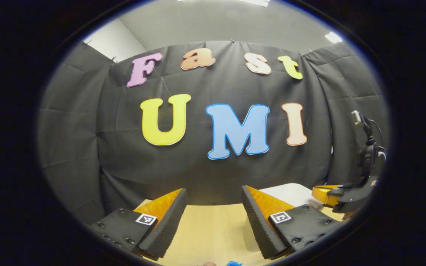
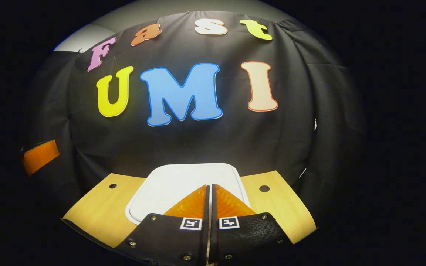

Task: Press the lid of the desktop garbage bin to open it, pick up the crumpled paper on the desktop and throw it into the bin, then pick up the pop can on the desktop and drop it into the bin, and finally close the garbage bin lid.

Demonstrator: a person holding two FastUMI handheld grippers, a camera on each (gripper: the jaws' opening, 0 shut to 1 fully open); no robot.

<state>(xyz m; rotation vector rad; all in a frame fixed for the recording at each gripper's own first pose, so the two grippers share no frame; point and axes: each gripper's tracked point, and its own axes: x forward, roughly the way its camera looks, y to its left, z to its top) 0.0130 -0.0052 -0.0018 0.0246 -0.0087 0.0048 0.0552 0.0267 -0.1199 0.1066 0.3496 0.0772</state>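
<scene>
The white bin lid (image 2: 183,181) lies flat and closed on the wooden table (image 2: 98,207), right under my right gripper (image 2: 210,186). That gripper is shut with nothing between its fingers, its tips over the lid's near half; I cannot tell whether they touch it. In the left gripper view, my left gripper (image 1: 213,189) stands open above bare tabletop (image 1: 213,229), holding nothing. To its right are a corner of the bin lid (image 1: 290,192) and the right gripper (image 1: 324,194) over it.
The black cloth wall hangs close behind the table's far edge. Two small round holes (image 2: 264,188) sit in the tabletop beside the bin. A small blue scrap (image 1: 234,263) peeks in at the bottom edge of the left gripper view; what it is I cannot tell.
</scene>
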